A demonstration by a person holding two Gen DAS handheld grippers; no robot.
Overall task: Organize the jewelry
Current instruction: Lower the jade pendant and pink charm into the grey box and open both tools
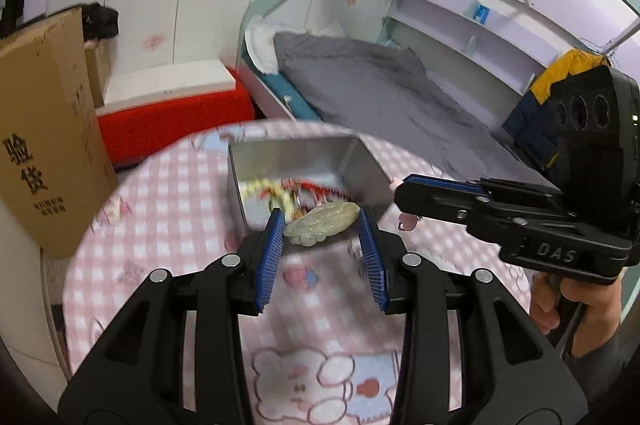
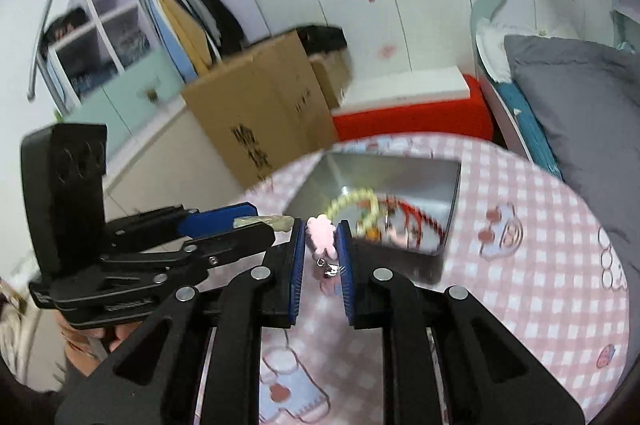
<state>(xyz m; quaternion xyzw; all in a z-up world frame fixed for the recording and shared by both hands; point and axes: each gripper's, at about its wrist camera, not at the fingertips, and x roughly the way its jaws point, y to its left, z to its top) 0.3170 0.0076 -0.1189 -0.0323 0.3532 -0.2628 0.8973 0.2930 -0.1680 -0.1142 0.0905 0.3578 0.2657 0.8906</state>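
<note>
- Table, round, pink check cloth with bear print: it carries the whole job. Nothing loose visible on the cloth near the grippers.
- Metal tin, open, sits mid-table toward the far edge; shiny walls, so reflections confuse depth. Aim by its rim, not the glare.
- Already inside the tin: a pale bead bracelet and a red cord piece, tangled together near the front wall. Drop clear of that tangle, toward the bare back half.
- Left gripper: pads clamped on a pale green jade pendant, held flat across its width, just above the tin's near wall. Looks like it needs to go forward over the rim before letting go; release low, jade chips on metal.
- Right gripper: jaws pinched on a small pink charm, its metal clasp dangling below the pads. It is beside the tin's near corner, not over it.
- Both grippers crowd the same corner. Suggest one drop at a time, left first.
</note>
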